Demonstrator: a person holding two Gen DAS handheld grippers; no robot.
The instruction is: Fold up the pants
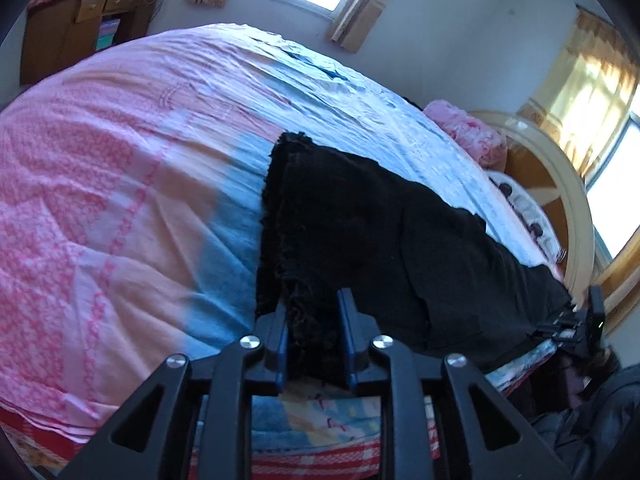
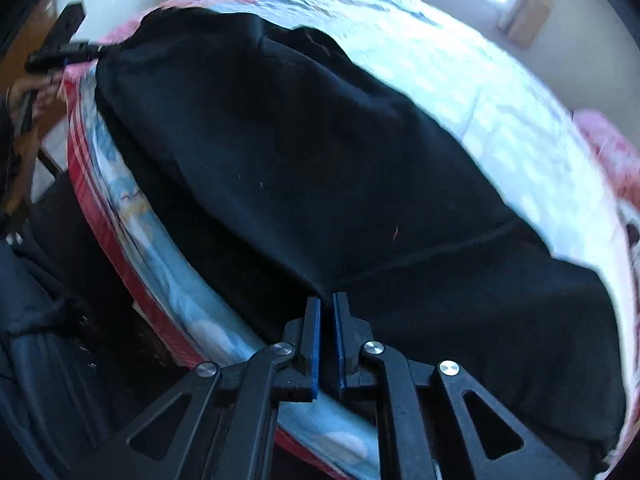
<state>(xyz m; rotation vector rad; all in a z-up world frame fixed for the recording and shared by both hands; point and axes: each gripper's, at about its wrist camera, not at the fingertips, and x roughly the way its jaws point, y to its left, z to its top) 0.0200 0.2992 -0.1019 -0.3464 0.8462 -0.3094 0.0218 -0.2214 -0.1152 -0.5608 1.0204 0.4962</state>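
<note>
- Pants (image 1: 360, 220), black, lie stretched along the near edge of the bed (image 1: 120, 184), one end at my left, the other at my right.
- My left gripper (image 1: 312, 312) has the frayed hem end bunched between its jaws; the jaws stand a little apart, and whether the pads press on that thick wad I cannot tell.
- My right gripper (image 2: 327, 312) is closed down to a thin slit on the near edge of the cloth, which puckers into it.
- In the right wrist view the left gripper (image 2: 86, 50) shows far off at the other end of the garment.
- Judgement: I am squaring the cloth up before a fold.
- To do it well I would keep both ends level and taut so the fabric carries flat, not sagging in the middle.
- I would firm up the left hold first; a loose wad may slip when lifted.
- Keep the near edge on the mattress, not over the side.
</note>
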